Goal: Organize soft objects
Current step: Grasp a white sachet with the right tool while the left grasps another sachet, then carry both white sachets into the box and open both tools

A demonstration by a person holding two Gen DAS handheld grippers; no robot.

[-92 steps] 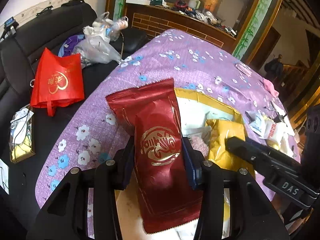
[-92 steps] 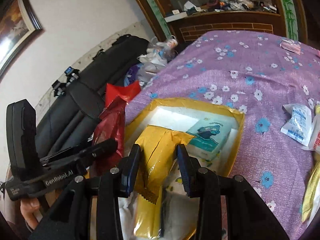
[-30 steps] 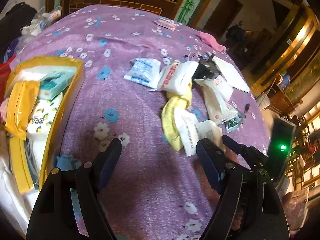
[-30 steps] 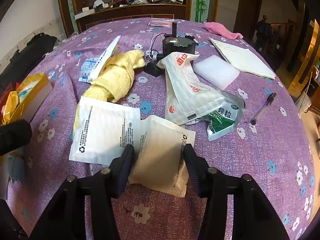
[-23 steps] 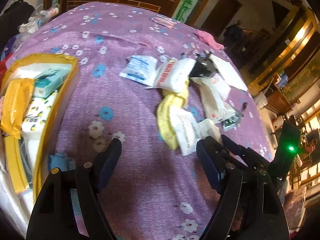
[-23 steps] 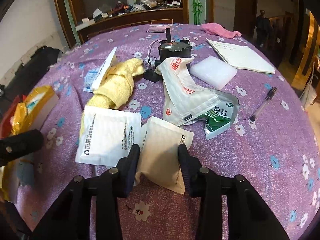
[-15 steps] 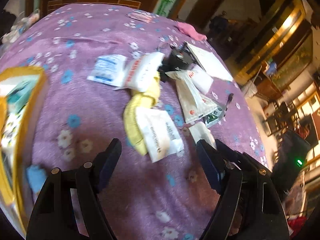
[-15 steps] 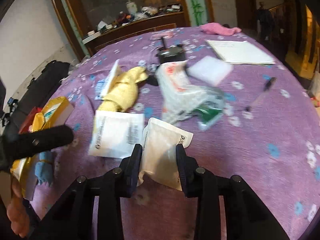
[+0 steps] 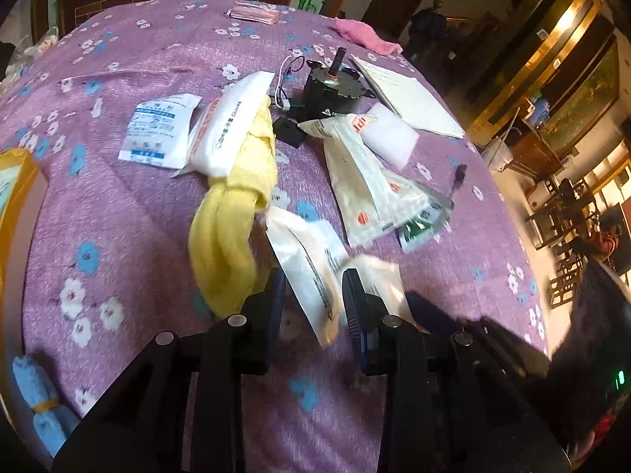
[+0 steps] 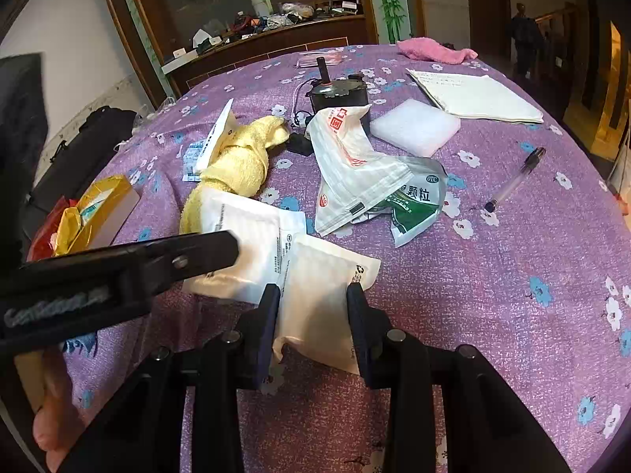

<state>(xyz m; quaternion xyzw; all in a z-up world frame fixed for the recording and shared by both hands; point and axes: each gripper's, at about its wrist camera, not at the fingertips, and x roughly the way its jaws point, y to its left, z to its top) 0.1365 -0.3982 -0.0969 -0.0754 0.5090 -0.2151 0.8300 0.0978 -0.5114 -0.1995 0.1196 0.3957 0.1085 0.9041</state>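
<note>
Closing at this moment, the left gripper (image 9: 311, 299) straddles the near end of a white printed pouch (image 9: 303, 252) that lies on the purple floral tablecloth (image 9: 130, 213); in the left wrist view the pouch sits between the 2 jaws, but blur keeps me from telling whether the pads already press it. A crumpled yellow towel (image 9: 232, 205) lies just beside that pouch on its left, more white packets and a green-printed sachet (image 9: 422, 228) are scattered beyond, and a black motor (image 9: 331, 86) stands further back. At the far left edge a sliver of the yellow box (image 9: 15, 173) shows, with a small blue cloth roll (image 9: 39, 402) near the bottom corner. From the right wrist view, the right gripper (image 10: 313, 311) pinches a cream pouch (image 10: 323, 287), both pads against its sides and its near end bulging between them. The left gripper's arm crosses the left of this picture, reaching over the white printed pouch (image 10: 252, 252). The yellow box (image 10: 98, 213), already holding some packets, sits well apart at the left. I judge the step to be a 2-handed pickup of pouches. Next, the left jaws need to finish closing, then both pouches must be lifted clear and carried over to the box.
</note>
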